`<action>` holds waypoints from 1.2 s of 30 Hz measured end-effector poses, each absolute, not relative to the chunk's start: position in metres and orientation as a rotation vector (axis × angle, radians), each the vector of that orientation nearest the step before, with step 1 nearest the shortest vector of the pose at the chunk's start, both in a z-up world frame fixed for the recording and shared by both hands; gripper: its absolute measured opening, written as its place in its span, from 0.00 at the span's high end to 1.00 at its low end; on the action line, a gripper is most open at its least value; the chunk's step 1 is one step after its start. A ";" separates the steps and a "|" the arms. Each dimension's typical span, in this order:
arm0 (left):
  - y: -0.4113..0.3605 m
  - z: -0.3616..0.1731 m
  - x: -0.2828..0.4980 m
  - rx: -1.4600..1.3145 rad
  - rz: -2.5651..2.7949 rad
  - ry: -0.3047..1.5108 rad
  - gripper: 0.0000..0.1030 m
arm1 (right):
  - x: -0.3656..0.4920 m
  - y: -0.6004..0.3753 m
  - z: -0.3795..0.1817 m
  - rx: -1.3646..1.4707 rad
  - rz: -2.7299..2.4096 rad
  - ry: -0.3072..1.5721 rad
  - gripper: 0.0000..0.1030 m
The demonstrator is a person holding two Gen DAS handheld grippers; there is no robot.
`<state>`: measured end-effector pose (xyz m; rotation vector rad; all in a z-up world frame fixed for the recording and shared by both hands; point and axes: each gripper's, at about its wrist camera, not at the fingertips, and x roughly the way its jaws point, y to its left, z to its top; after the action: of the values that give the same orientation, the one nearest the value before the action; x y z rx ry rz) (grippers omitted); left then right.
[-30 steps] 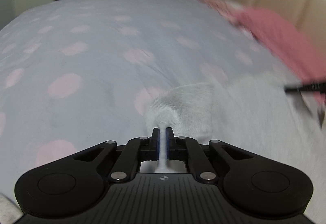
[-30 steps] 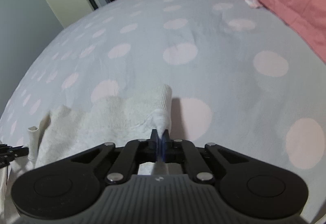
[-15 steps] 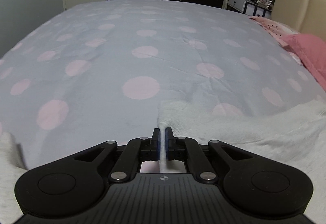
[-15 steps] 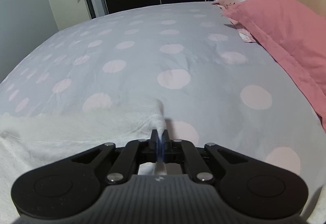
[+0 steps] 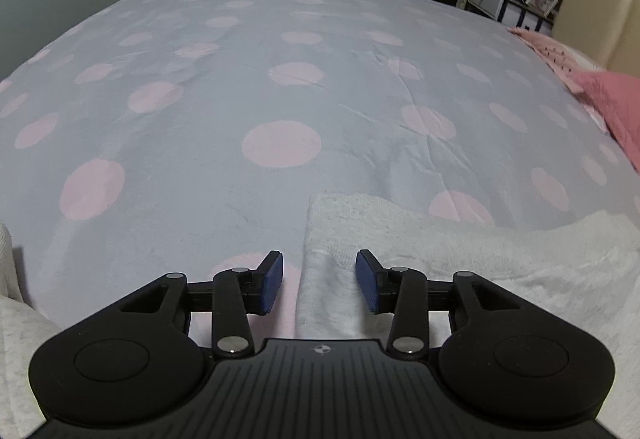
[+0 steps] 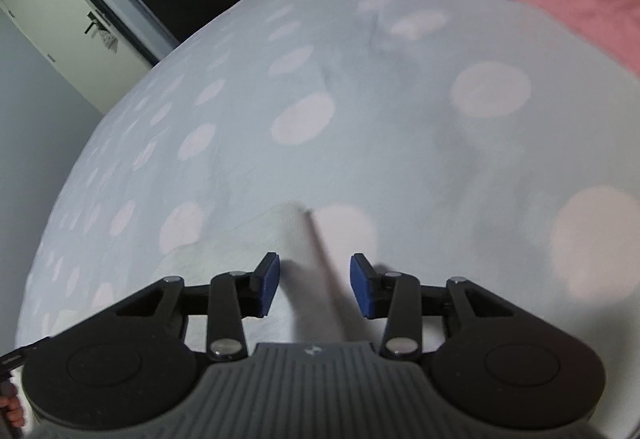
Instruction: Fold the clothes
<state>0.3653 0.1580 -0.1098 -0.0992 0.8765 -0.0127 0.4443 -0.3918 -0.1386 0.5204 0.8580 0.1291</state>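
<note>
Both tools, left [image 5: 319, 281] and right [image 6: 313, 285], stand with jaws apart over the white fluffy knit garment [image 5: 440, 247], which lies flat on the grey pink-dotted bedspread [image 5: 280, 87], apparently freed so the laid fold settles.

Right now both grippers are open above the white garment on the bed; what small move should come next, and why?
Probably draw both grippers back and up. The left gripper and right gripper stand open, holding nothing, and the white garment lies flat on the dotted bedspread, its edge between the pads. Backing off should avoid snagging it and show the next edge to fold.
</note>
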 end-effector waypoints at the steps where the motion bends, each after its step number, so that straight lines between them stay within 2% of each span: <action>1: 0.158 -0.110 0.365 -0.101 -0.012 0.879 0.63 | 0.443 -0.385 -0.135 0.476 0.143 0.842 0.79; 2: 0.158 -0.111 0.366 -0.104 -0.012 0.882 0.64 | 0.441 -0.377 -0.129 0.418 0.154 0.818 0.86; 4: 0.158 -0.112 0.366 -0.108 -0.012 0.887 0.64 | 0.435 -0.362 -0.117 0.335 0.206 0.759 0.91; 9: 0.157 -0.113 0.367 -0.102 -0.011 0.895 0.64 | 0.408 -0.313 -0.093 0.192 0.414 0.650 0.92; 14: 0.155 -0.113 0.366 -0.099 -0.013 0.896 0.65 | 0.387 -0.252 -0.108 0.033 0.578 0.719 0.92; 17: 0.155 -0.115 0.365 -0.088 -0.017 0.902 0.65 | 0.386 -0.235 -0.124 -0.048 0.567 0.769 0.83; 20: 0.154 -0.118 0.365 -0.074 -0.019 0.910 0.65 | 0.383 -0.242 -0.121 0.002 0.601 0.766 0.61; 25: 0.152 -0.118 0.366 -0.075 -0.020 0.914 0.65 | 0.370 -0.250 -0.097 -0.017 0.686 0.657 0.61; 29: 0.153 -0.119 0.365 -0.071 -0.023 0.915 0.65 | 0.370 -0.257 -0.079 -0.145 0.606 0.598 0.60; 34: 0.153 -0.121 0.366 -0.066 -0.023 0.921 0.65 | 0.399 -0.291 -0.063 -0.042 0.443 0.645 0.60; 36: 0.152 -0.122 0.367 -0.064 -0.022 0.924 0.65 | 0.402 -0.290 -0.063 -0.035 0.446 0.674 0.54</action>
<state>0.3666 0.1524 -0.1216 -0.0643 0.9237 -0.0223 0.4024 -0.2899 -0.0626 -0.0354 0.6739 0.4461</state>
